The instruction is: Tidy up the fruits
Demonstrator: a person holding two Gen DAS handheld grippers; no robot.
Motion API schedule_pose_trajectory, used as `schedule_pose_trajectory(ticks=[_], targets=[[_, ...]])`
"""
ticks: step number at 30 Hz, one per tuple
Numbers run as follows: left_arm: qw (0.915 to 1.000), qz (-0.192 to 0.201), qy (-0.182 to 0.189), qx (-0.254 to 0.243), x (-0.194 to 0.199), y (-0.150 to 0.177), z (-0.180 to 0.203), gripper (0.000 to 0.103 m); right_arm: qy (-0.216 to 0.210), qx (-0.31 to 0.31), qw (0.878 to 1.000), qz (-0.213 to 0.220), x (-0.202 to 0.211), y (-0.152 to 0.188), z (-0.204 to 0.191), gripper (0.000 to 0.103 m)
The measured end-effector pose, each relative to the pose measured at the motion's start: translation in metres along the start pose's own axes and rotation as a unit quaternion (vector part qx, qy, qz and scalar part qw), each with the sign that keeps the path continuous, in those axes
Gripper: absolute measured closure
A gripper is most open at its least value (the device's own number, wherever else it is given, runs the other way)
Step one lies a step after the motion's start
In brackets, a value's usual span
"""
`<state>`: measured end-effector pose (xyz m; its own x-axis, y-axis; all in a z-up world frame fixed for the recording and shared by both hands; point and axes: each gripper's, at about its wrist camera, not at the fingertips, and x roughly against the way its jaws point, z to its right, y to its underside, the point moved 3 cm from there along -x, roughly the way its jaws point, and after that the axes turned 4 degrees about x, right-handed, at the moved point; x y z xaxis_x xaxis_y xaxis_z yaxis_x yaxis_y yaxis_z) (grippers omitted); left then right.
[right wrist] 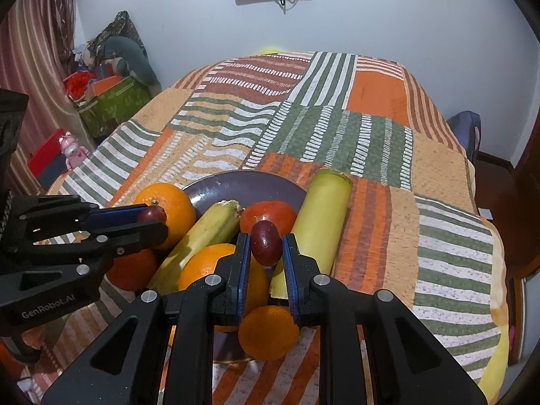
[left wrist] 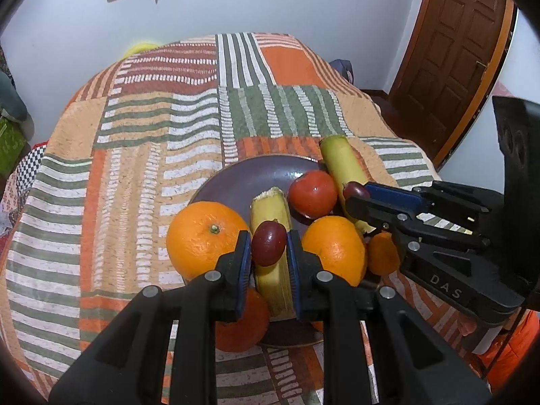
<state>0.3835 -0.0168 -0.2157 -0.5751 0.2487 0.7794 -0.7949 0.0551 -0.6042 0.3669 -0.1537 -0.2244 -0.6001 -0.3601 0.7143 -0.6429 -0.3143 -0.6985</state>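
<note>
Covering the worktop, a striped cloth carries a purple plate crowded with oranges, bananas and a tomato. Above it, each hand-held gripper, left and right, clenches one red grape, seemingly to add it.

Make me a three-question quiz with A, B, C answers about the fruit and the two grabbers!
1. Where is the round red tomato?
A on the dark purple plate
B on the floor
C in a box

2. What colour is the small oval grape in the left gripper?
A green
B dark red
C white

3. What is the right gripper doing?
A hanging wide open
B pinching another dark red grape
C holding a spoon

Answers: 1 A, it sits among the plated fruit; 2 B, its skin shows; 3 B, both pads press it.
</note>
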Motion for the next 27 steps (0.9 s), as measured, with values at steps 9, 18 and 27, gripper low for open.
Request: schedule_pose_trajectory(ticks=[9,18,27], targets=[[0.9997,0.019,-0.002,0.014,0.021,0.000,-0.002,0.071,0.005,-0.005,1.000,0.021,0.020,-0.006,0.000,0.069],[0.9898,0.137,-0.027,0.028,0.125,-0.014,0.004,0.071,0.022,-0.004,0.994,0.106,0.103,-0.026,-0.015,0.069],[0.9658,0.256,-0.029,0.026,0.246,0.005,0.033,0.071,0.029,0.012,0.975,0.219,0.213,-0.027,-0.056,0.069]])
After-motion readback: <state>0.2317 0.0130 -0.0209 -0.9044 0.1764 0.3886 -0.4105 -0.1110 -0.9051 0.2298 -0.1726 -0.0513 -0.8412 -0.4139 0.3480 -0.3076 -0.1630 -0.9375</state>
